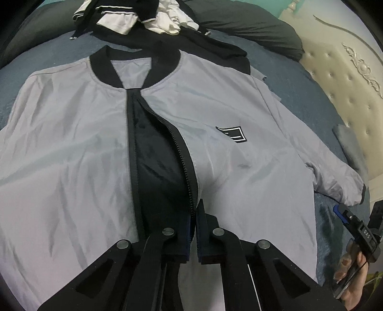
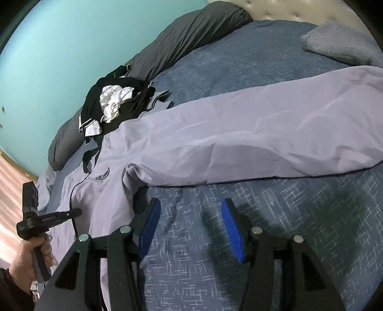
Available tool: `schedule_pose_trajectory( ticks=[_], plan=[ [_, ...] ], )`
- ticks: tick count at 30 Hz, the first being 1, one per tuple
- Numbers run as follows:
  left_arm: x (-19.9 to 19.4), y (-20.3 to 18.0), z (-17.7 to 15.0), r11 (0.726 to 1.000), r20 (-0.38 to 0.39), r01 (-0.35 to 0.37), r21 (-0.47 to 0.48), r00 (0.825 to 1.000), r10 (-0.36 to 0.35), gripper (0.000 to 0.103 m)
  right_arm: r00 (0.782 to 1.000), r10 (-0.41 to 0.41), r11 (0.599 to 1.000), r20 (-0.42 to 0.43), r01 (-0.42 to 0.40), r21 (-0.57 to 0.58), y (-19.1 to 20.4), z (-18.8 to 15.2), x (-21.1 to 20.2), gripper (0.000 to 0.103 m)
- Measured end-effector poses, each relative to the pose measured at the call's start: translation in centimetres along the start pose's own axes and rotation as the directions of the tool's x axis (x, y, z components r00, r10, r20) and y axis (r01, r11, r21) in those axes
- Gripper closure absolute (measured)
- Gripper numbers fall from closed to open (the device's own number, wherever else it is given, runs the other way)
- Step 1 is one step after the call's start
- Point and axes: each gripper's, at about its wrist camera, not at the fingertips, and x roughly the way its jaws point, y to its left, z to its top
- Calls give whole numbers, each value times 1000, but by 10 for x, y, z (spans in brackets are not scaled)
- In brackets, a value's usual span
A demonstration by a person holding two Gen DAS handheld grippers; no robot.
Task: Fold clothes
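A light grey bomber jacket (image 1: 79,148) lies front up, spread flat on the bed, black ribbed collar (image 1: 134,64) at the far end. Its zip (image 1: 184,153) is undone, showing dark lining between the front panels. A black rectangular badge (image 1: 231,134) sits on the right chest. The right sleeve (image 2: 251,134) stretches out sideways, lightly creased, ending in a black cuff (image 1: 363,193).

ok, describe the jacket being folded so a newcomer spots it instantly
On the blue bedspread, below the heap of black and white clothes, lies the grey jacket, spread flat. Unlike that crumpled heap, it has a black ribbed collar, open black zip and a chest patch.
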Motion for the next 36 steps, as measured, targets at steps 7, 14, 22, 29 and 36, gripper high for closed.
schedule_pose_trajectory(
  ticks=[7,14,22,29,36],
  plan=[
    [9,14,-1,999,-27,-24,-40,999,23,100,999,35,999,2,-35,-5,3,1,1,49],
    [14,18,-4,997,-67,-24,-79,998,19,100,998,54,998,-20,-54,-16,5,2,9,49],
    [4,9,1,997,-69,-38,-64,997,33,98,997,80,997,-18,-80,-8,8,6,11,49],
    [2,10,21,991,-5,-17,-130,1000,16,73,996,82,997,-24,-82,-2,6,5,14,49],
    [8,14,37,992,31,-22,-121,999,26,80,995,92,996,-28,-92,3,6,5,15,49]
  ],
)
